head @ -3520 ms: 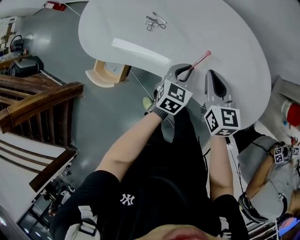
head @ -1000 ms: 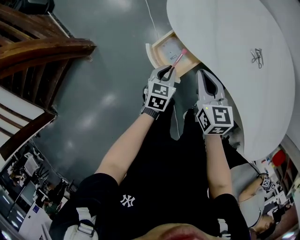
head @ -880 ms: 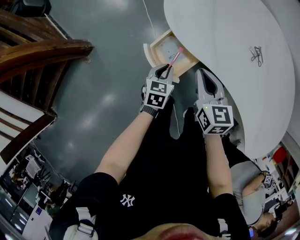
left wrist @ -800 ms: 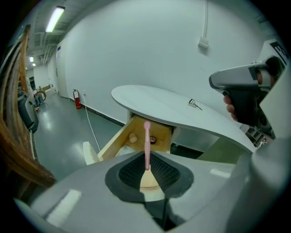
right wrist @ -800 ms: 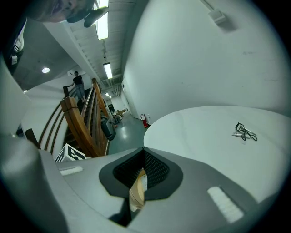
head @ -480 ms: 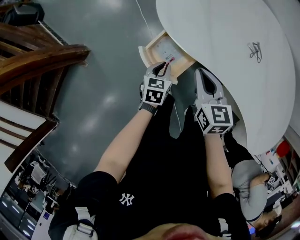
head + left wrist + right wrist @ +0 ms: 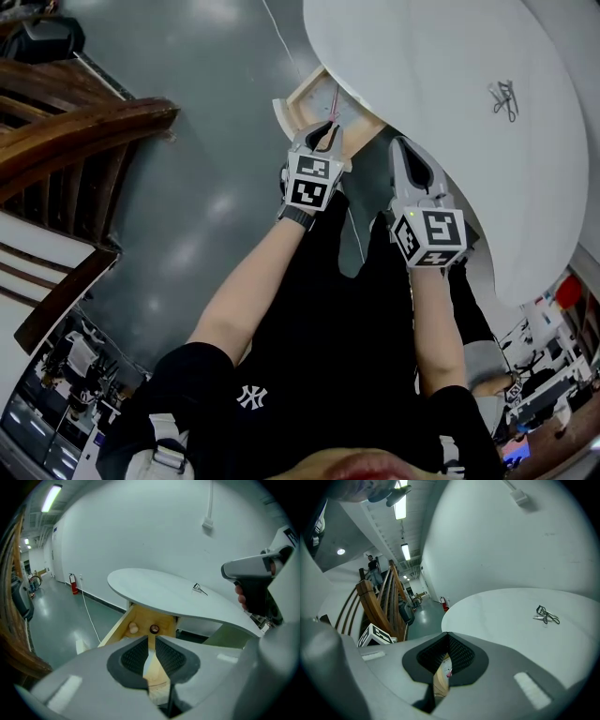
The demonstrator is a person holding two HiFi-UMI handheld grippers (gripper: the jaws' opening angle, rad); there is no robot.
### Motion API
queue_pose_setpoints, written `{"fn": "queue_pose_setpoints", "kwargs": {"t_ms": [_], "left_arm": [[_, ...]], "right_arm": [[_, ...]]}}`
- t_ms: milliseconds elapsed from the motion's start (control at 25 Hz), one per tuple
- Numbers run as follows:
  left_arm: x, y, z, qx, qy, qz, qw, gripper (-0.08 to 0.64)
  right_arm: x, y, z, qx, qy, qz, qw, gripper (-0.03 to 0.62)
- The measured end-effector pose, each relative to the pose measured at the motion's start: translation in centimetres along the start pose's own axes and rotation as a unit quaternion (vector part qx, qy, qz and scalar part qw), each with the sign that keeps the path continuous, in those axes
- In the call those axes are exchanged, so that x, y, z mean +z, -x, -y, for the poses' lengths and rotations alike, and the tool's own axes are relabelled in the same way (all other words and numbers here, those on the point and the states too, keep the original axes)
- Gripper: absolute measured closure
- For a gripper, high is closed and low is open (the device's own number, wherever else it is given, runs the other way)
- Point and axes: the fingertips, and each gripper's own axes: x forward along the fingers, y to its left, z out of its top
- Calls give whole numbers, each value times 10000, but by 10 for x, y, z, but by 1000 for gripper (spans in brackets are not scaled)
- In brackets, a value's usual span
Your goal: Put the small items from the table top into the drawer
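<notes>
My left gripper (image 7: 324, 137) is shut on a thin pink stick (image 7: 334, 101), whose far end reaches over the open wooden drawer (image 7: 292, 96) under the white round table (image 7: 441, 84). In the left gripper view the jaws (image 7: 150, 639) pinch the pale stick (image 7: 147, 662) in front of the drawer (image 7: 140, 623). My right gripper (image 7: 406, 148) hovers beside it at the table's edge, shut and empty. Between its jaws (image 7: 447, 637) a pink tip (image 7: 449, 672) shows. A metal eyelash curler (image 7: 503, 98) lies far out on the table top (image 7: 520, 616).
A wooden stair railing (image 7: 75, 131) runs along the left over the grey floor (image 7: 206, 187). A cable (image 7: 281, 33) trails on the floor near the drawer. The curler (image 7: 199, 588) also shows in the left gripper view.
My left gripper has moved forward and a little down to the drawer, so the stick now reaches over it. The right gripper has kept still.
</notes>
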Motion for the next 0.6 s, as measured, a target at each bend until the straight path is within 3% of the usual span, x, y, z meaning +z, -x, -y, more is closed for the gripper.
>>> {"fn": "queue_pose_setpoints", "kwargs": {"t_ms": [240, 600], "left_arm": [[33, 16, 20, -309, -60, 255, 9992, 552], [97, 55, 63, -700, -201, 855, 9937, 552]], "right_arm": [[17, 12, 1, -95, 5, 172, 9998, 569], [51, 51, 11, -388, 29, 524, 9979, 569]]}}
